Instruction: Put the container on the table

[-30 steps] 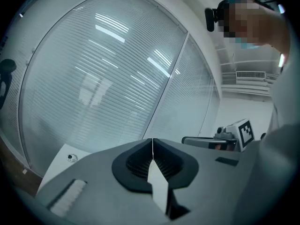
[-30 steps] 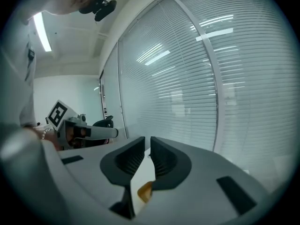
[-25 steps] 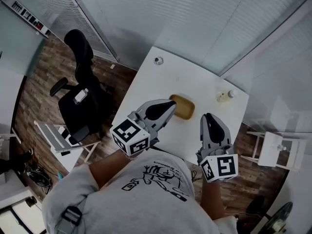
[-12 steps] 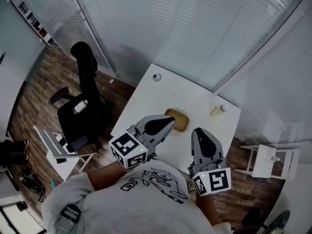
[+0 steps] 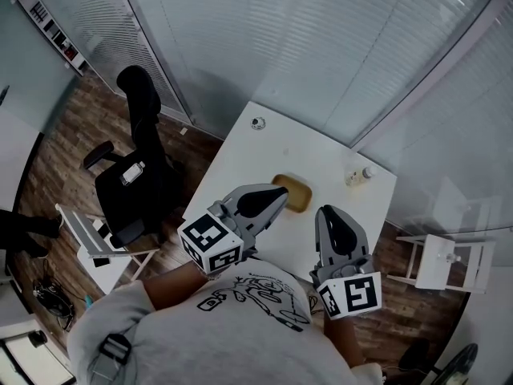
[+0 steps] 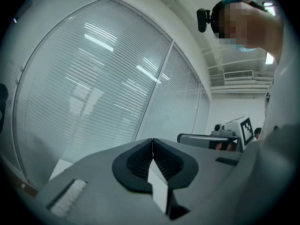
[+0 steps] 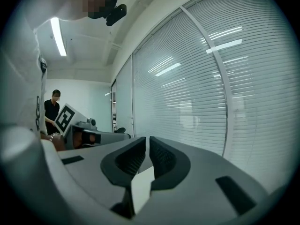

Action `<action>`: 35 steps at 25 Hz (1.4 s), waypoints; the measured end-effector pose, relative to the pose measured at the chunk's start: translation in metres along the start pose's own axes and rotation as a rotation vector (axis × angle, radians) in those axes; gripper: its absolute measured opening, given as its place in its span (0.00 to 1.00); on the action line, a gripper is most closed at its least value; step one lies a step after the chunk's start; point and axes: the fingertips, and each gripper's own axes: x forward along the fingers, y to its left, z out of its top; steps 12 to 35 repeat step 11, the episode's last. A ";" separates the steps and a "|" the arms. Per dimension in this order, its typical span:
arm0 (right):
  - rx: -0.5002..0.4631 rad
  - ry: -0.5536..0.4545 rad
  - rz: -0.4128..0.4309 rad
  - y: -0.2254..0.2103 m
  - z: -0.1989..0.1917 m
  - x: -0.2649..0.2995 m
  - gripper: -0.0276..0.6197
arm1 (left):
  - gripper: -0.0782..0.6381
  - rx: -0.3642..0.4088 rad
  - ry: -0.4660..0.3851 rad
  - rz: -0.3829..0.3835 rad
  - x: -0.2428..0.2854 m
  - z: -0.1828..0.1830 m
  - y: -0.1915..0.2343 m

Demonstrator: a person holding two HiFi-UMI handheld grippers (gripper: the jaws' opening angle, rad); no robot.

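- Shallow tan container with rounded corners: flat on the white rectangular table, about mid-width, in the half nearer the person.
- Left gripper: in the head view its tip overlaps the container's left edge. Whether it touches cannot be told from that view.
- Left gripper view: the grey jaws of the left gripper are pressed together, ribbed pads meeting, nothing between them. They point level at slatted blinds.
- Right gripper: just right of the container and apart from it in the head view, tip over the table's near edge.
- Right gripper view: the right gripper has its jaws closed to a thin slit, empty, also facing blinds.
- Each gripper shows in the other's view, off to the side and at similar height.
- Small pale bottle: near the table's far right corner, well apart from the container.
- Small round dark-centred object: at the far left corner.
- Black office chair: on the wood floor left of the table.
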 end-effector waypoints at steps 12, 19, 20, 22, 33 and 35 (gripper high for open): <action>0.003 -0.005 0.000 -0.003 0.000 -0.009 0.08 | 0.12 -0.004 0.011 0.003 0.002 -0.006 -0.008; 0.003 -0.005 0.000 -0.003 0.000 -0.009 0.08 | 0.12 -0.004 0.011 0.003 0.002 -0.006 -0.008; 0.003 -0.005 0.000 -0.003 0.000 -0.009 0.08 | 0.12 -0.004 0.011 0.003 0.002 -0.006 -0.008; 0.003 -0.005 0.000 -0.003 0.000 -0.009 0.08 | 0.12 -0.004 0.011 0.003 0.002 -0.006 -0.008; 0.003 -0.005 0.000 -0.003 0.000 -0.009 0.08 | 0.12 -0.004 0.011 0.003 0.002 -0.006 -0.008; 0.003 -0.005 0.000 -0.003 0.000 -0.009 0.08 | 0.12 -0.004 0.011 0.003 0.002 -0.006 -0.008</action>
